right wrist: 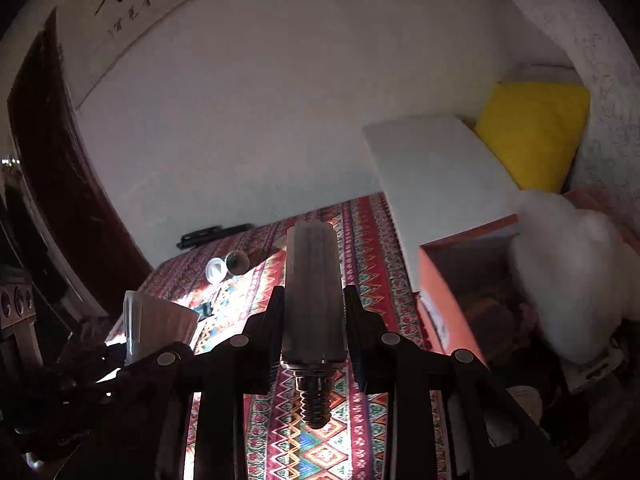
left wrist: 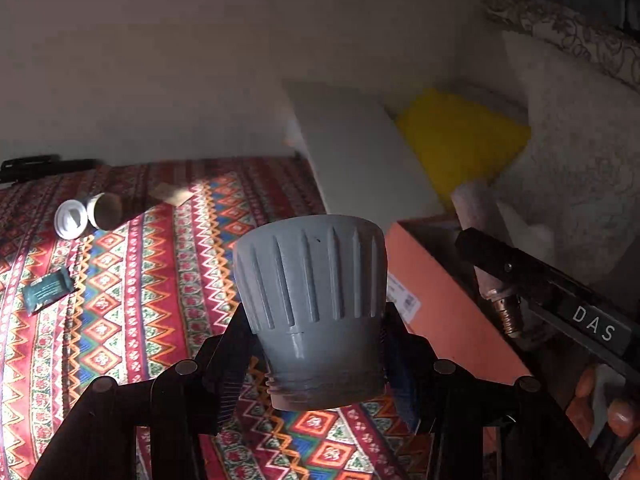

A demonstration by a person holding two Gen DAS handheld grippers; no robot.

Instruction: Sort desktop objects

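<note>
Tin (left wrist: 105, 211) w/ white lid (left wrist: 71, 219) lies far left on patterned tabletop (left wrist: 160, 288). Left gripper (left wrist: 316, 336) fingers clench grey ribbed cup (left wrist: 314, 304) above tabletop. Right gripper (right wrist: 314, 320) fingers clench threaded metal cylinder (right wrist: 314, 300), near orange box (right wrist: 440, 300).

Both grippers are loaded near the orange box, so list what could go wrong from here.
1. The left gripper pinches the grey ribbed cup only at its narrow threaded end; the tapered shape could slip out.
2. The right gripper holds the metal cylinder with its threaded end unsupported; it might pivot or drop.
3. Both tools crowd the orange box, so they may collide.
</note>
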